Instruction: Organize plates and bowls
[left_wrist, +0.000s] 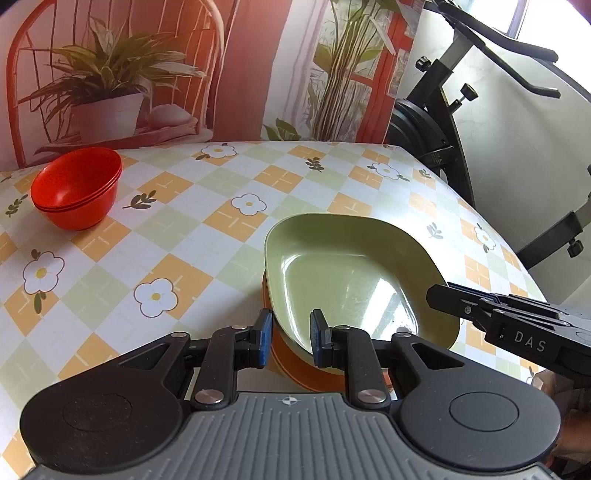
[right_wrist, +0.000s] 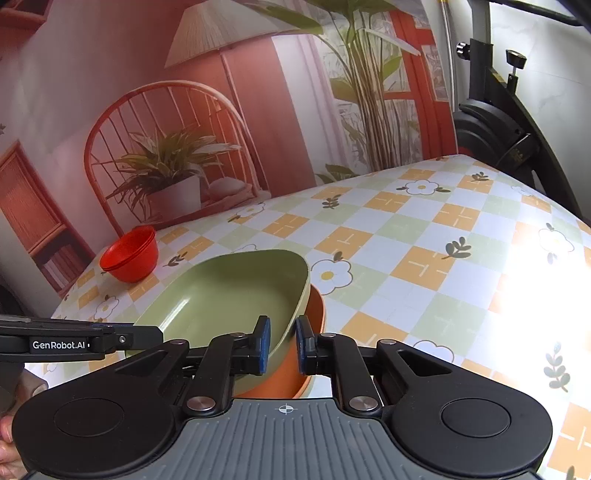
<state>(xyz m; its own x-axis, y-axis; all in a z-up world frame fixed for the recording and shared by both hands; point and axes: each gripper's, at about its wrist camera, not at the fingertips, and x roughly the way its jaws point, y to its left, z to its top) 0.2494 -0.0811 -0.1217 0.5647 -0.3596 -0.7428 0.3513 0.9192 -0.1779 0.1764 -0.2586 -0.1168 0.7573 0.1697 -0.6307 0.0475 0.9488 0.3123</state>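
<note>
A green rounded plate (left_wrist: 351, 266) (right_wrist: 221, 295) lies on top of an orange plate (left_wrist: 291, 358) (right_wrist: 314, 314), near the table's front right. My left gripper (left_wrist: 291, 334) is shut on the near left rim of this stack, with one blue pad inside the green plate and the other outside the orange one. My right gripper (right_wrist: 282, 345) is shut on the opposite rim in the same way. Each gripper shows in the other's view: right gripper (left_wrist: 436, 295), left gripper (right_wrist: 155, 334). Nested red bowls (left_wrist: 77, 188) (right_wrist: 131, 258) stand at the far left of the table.
The table (left_wrist: 203, 221) (right_wrist: 424, 240) has a checked cloth with flowers. A printed backdrop (left_wrist: 147, 74) of a chair and plants stands behind it. An exercise bike (left_wrist: 443, 110) (right_wrist: 498, 129) is past the right edge. A hand (right_wrist: 7, 435) shows at lower left.
</note>
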